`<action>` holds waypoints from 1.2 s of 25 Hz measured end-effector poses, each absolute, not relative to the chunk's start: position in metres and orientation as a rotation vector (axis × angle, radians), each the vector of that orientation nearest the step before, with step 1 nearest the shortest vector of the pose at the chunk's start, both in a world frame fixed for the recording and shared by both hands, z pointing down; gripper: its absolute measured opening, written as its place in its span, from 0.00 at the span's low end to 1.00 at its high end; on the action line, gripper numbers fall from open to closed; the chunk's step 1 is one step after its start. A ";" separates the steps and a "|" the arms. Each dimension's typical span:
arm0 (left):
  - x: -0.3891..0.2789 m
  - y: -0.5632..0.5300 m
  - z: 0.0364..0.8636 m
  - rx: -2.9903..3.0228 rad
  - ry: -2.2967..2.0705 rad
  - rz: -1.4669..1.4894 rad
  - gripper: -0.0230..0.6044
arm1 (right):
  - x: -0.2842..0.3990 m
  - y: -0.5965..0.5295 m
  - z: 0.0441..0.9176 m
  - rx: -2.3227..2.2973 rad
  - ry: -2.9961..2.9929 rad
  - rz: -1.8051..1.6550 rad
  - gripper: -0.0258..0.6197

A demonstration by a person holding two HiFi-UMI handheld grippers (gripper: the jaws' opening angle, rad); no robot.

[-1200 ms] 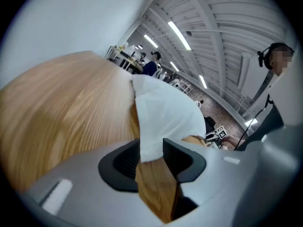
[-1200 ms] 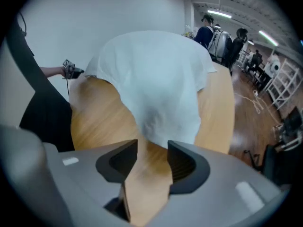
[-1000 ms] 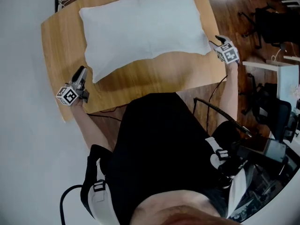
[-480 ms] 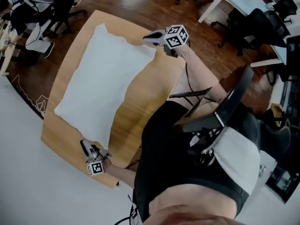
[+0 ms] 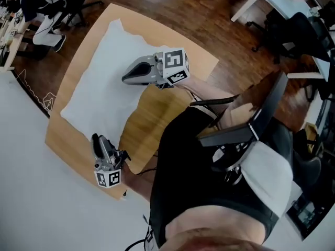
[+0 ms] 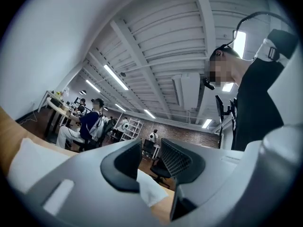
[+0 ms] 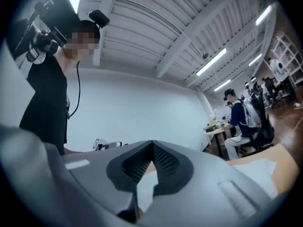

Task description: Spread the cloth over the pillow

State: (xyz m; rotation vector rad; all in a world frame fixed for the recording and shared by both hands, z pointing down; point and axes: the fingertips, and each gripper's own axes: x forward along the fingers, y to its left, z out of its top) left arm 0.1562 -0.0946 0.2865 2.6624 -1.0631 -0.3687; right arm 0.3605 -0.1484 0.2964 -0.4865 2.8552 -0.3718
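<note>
Right gripper (image 5: pixel 125 79) fingers pressed together, empty, over the white cloth (image 5: pixel 102 82). Left gripper (image 5: pixel 96 138) fingers spread, a cloth corner just ahead of them. Looks light and floppy to me, best pinched at the corners

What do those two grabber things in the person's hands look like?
The left gripper and right gripper are grey, with dark textured pads inside the jaws. Each carries a white cube printed with black square markers. The person wears a black top.
</note>
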 end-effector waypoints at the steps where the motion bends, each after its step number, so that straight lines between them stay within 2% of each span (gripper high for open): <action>1: 0.166 -0.088 0.293 2.647 -1.062 -0.345 0.24 | 0.348 -0.137 0.297 -0.411 2.859 -0.364 0.04; 7: 0.199 -0.064 0.323 2.569 -1.037 -0.292 0.24 | 0.312 -0.078 0.324 -0.186 2.865 -0.391 0.04; 13: 0.188 -0.042 0.276 2.652 -1.011 -0.404 0.24 | 0.320 -0.068 0.297 -0.272 2.884 -0.301 0.04; 20: 0.145 0.020 0.259 2.685 -0.944 -0.514 0.24 | 0.294 -0.012 0.269 -0.394 2.919 -0.217 0.04; 30: 0.071 0.107 0.279 2.601 -0.865 -0.594 0.21 | 0.217 0.123 0.291 -0.473 2.967 -0.414 0.04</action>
